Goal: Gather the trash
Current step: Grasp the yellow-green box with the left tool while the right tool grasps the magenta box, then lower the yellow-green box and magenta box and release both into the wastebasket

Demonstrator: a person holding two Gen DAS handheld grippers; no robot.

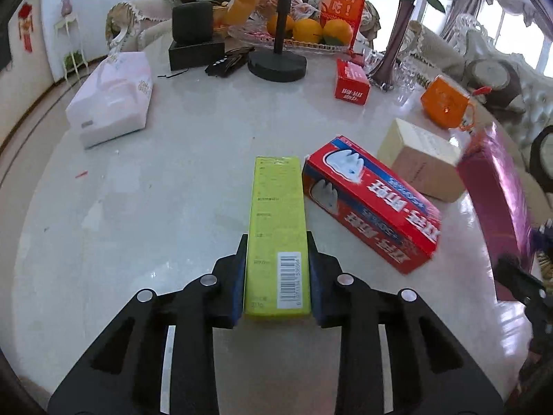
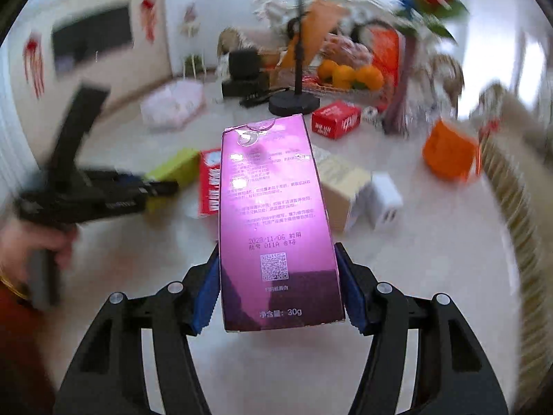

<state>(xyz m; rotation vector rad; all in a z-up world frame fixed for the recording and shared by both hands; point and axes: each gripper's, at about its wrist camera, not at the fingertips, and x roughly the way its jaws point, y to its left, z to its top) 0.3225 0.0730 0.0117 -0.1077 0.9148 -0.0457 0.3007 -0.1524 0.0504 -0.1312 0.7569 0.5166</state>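
My left gripper [image 1: 277, 242] is shut on a long yellow-green box [image 1: 276, 221], its blue pads against both long sides. To its right on the marble table [image 1: 155, 200] lie a long red box [image 1: 373, 204] and a beige box [image 1: 421, 159]. My right gripper [image 2: 276, 252] is shut on a shiny pink box [image 2: 273, 214] and holds it above the table. The pink box also shows at the right edge of the left wrist view [image 1: 497, 204]. The left gripper with the yellow-green box [image 2: 176, 167] shows at the left of the blurred right wrist view.
A white tissue pack [image 1: 110, 98], a small red box [image 1: 350, 84], an orange mug [image 1: 446, 102], a black stand [image 1: 278, 62], a purple vase [image 1: 390, 58], a fruit tray [image 1: 304, 39] and a black speaker [image 1: 193, 34] sit farther back. A white charger [image 2: 383, 200] lies by the beige box.
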